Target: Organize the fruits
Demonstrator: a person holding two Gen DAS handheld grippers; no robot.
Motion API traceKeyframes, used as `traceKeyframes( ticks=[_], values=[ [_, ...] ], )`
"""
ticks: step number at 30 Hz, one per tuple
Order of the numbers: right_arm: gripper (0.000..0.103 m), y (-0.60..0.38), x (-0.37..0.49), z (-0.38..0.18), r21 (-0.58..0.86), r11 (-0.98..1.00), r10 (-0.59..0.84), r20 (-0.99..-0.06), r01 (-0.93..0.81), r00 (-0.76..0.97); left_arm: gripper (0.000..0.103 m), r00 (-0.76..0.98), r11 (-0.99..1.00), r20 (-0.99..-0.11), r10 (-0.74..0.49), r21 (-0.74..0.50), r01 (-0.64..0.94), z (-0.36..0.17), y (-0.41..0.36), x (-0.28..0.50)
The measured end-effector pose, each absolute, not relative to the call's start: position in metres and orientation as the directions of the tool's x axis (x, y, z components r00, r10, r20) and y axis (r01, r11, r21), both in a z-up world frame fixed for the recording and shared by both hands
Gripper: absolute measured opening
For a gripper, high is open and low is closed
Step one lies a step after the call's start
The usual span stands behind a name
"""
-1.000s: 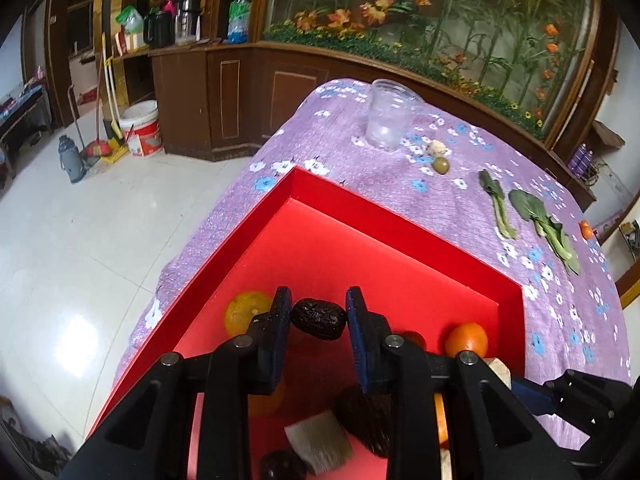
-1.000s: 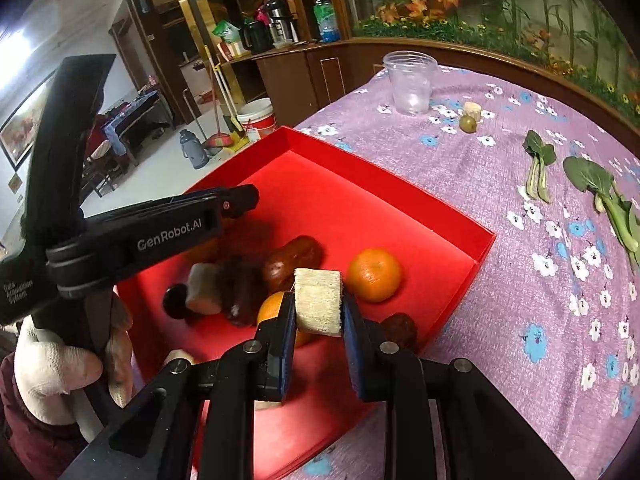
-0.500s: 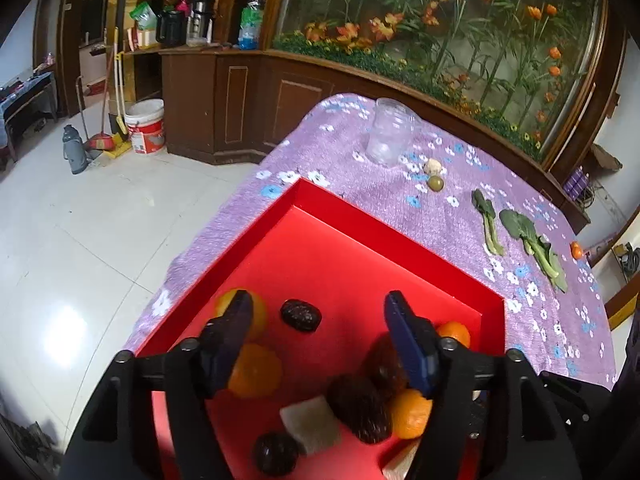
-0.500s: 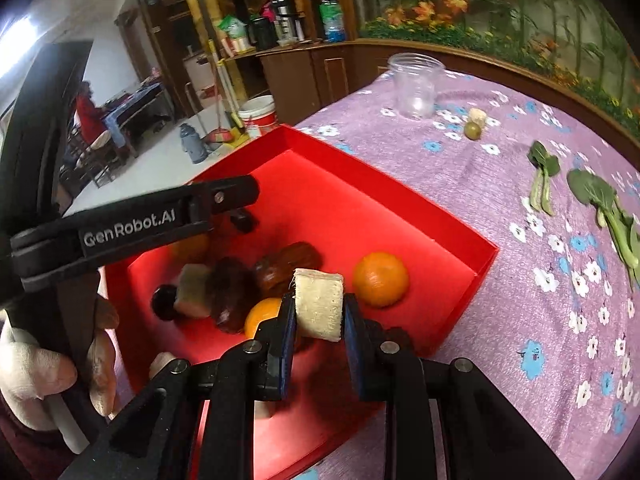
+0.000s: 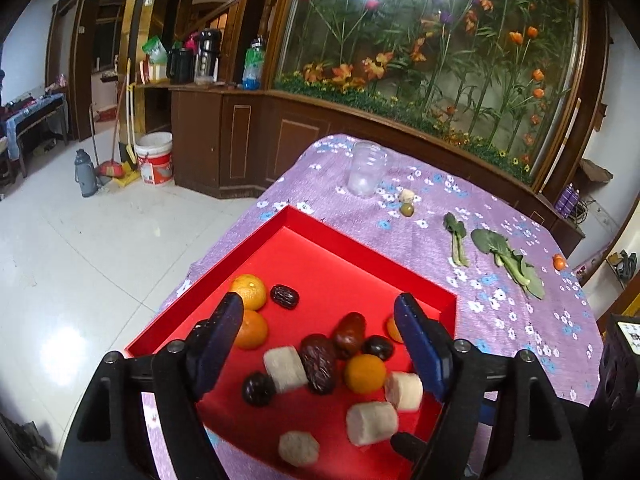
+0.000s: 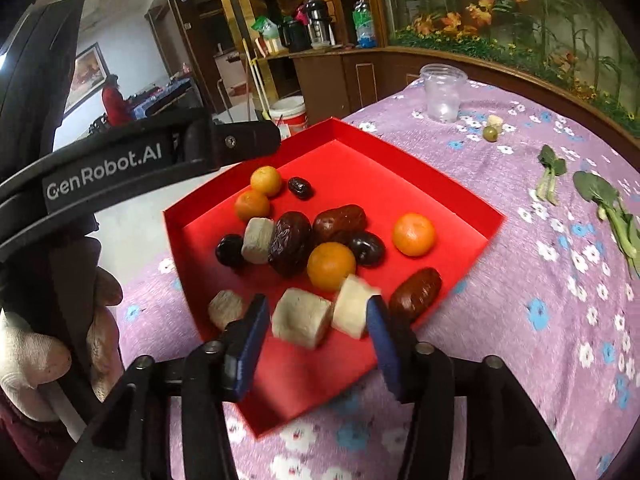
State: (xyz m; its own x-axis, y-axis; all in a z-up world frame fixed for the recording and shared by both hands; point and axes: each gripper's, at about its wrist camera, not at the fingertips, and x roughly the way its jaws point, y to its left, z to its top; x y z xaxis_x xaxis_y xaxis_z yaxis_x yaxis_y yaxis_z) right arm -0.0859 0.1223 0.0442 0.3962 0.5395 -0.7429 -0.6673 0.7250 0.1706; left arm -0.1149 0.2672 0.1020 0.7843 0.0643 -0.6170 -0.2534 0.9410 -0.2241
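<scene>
A red tray [image 5: 362, 254] [image 6: 440, 182] on the purple flowered tablecloth holds several oranges, dark dates and pale sugarcane chunks. My left gripper [image 5: 320, 316] is open and empty above the tray; a small dark date [image 5: 285, 296] lies below it by two oranges [image 5: 249, 290]. My right gripper [image 6: 316, 314] is open over the tray's near corner. A pale chunk [image 6: 352, 306] lies blurred by its right finger, beside another chunk [image 6: 301, 323]. An orange [image 6: 413, 234] and a red date [image 6: 416, 293] lie nearby.
A clear plastic cup [image 5: 366, 174] [image 6: 442, 92] stands at the table's far end, with a green olive [image 5: 407, 209] and a pale piece beside it. Green leaves [image 5: 506, 258] [image 6: 608, 204] lie to the right. A small orange [image 5: 559, 262] sits near the table's right edge.
My left gripper opened, dropped the small dark date into the tray and rose. My right gripper opened and let the pale chunk fall into the tray's near corner.
</scene>
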Motion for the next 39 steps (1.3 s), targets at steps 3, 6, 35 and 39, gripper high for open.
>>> traceKeyframes(
  ticks=[3,6,35,39],
  values=[
    [0.066,0.110,-0.094,0.048,0.161,0.743,0.535,-0.726,-0.650,0.431,0.081,0.799,0.943,-0.593,0.101,-0.199,-0.267,0.110,0.254,-0.127],
    [0.072,0.094,-0.099,0.052,0.159,0.772,0.525,-0.705,-0.616,0.477,0.086,0.815,0.939,-0.556,0.161,-0.168,-0.301,0.120,0.242,-0.144],
    [0.087,0.039,-0.136,0.058,0.123,0.867,0.452,-0.602,-0.482,0.659,0.103,0.781,0.912,-0.528,0.333,-0.029,-0.409,0.108,0.183,-0.194],
    [0.088,0.042,-0.138,0.055,0.110,0.868,0.445,-0.606,-0.484,0.660,0.103,0.771,0.914,-0.546,0.328,-0.022,-0.405,0.102,0.184,-0.192]
  ],
)
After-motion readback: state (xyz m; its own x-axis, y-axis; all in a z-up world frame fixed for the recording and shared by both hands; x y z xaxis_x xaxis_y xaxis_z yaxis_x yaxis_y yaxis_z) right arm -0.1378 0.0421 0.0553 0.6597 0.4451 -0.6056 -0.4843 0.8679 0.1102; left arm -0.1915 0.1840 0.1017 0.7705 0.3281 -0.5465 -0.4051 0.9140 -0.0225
